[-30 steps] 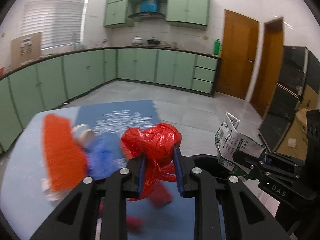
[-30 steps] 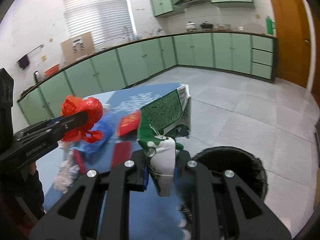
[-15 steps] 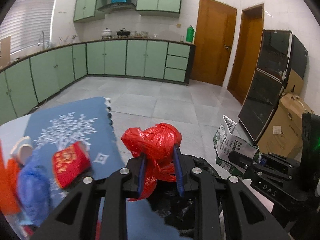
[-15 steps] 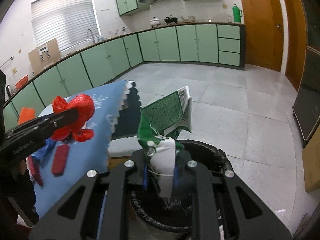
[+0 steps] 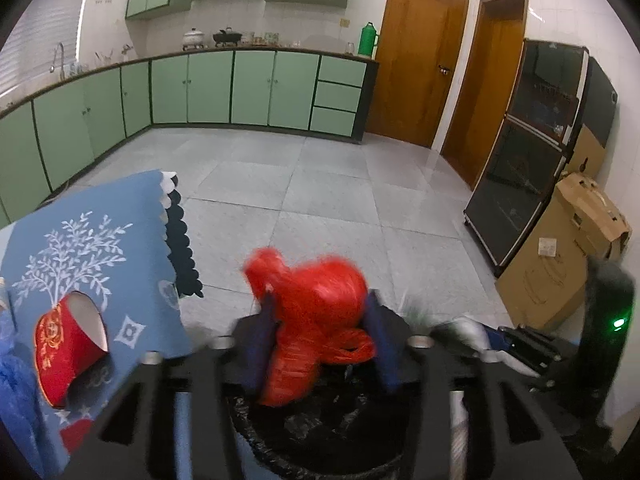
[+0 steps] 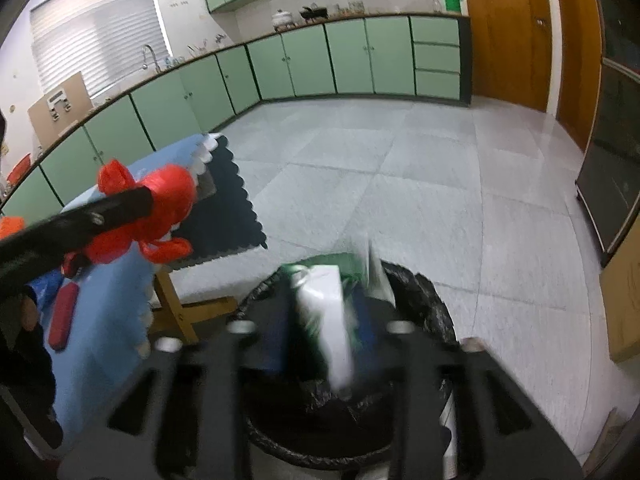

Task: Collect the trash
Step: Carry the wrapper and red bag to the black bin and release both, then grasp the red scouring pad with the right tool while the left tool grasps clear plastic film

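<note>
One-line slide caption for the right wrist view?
Right gripper, jaws just opening, releases a green-and-white carton over the black-lined trash bin.

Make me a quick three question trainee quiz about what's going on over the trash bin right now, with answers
1. True or false: the red plastic bag sits between the fingers of the left gripper.
2. What lies between the fingers of the right gripper? A) a paper cup B) a white and green carton C) a sponge
3. What stands directly under both grippers?

Key:
1. True; its jaws have just been opening.
2. B, the white and green carton; these jaws have just been opening too.
3. The black-lined trash bin.
</note>
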A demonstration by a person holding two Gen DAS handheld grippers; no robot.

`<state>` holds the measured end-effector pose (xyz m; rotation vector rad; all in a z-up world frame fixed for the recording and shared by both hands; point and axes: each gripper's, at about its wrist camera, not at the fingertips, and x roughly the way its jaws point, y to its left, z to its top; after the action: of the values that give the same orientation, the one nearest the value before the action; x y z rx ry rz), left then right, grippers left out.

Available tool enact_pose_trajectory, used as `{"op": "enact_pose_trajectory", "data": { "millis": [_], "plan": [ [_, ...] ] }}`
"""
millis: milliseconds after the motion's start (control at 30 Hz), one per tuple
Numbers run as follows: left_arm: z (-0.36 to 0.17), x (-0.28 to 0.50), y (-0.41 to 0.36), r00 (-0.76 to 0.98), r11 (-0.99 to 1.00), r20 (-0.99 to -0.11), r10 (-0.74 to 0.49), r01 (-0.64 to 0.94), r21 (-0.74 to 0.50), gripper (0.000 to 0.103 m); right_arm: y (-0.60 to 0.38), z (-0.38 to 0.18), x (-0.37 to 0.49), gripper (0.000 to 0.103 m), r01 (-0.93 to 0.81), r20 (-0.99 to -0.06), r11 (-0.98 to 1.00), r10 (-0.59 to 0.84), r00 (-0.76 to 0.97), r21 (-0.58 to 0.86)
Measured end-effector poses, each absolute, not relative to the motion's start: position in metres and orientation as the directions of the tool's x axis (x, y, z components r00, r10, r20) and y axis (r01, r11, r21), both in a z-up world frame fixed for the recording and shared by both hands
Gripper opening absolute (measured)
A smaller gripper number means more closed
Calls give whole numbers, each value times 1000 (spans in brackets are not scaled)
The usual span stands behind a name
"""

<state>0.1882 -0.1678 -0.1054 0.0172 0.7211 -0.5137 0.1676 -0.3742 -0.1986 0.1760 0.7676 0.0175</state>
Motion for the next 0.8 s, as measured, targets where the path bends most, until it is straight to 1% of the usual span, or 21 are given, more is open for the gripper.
{"op": "enact_pose_trajectory", "data": {
  "millis": [33,100,167,200,267,433,633,800],
  "plan": [
    [-105,188,-167,636,877,-631,-444,453,-161,63,-376,-201,167,48,62,-692,985,68,719,162],
    [-101,186,-163,643,876,-620,-449,454,-164,64,-379,-203,163,54,73,-696,985,59,716,159],
    [-98,184,-157,652,881,-615,-443,444,-163,69,-379,-201,158,75,103,-692,984,27,721,146],
    [-96,183,-154,657,884,-612,-440,438,-165,70,-379,-199,157,78,113,-688,983,16,726,142],
    [-91,179,-143,668,892,-608,-430,420,-169,73,-379,-195,152,91,126,-676,982,1,737,138],
    [-72,160,-104,723,922,-583,-371,363,-138,80,-368,-174,139,93,133,-646,975,14,763,178],
    [-54,127,-44,800,968,-550,-238,241,-68,80,-331,-146,135,94,69,-607,976,73,791,208],
    [-42,102,10,846,993,-522,-108,114,-22,80,-283,-131,136,94,-22,-567,976,144,811,217]
  ]
}}
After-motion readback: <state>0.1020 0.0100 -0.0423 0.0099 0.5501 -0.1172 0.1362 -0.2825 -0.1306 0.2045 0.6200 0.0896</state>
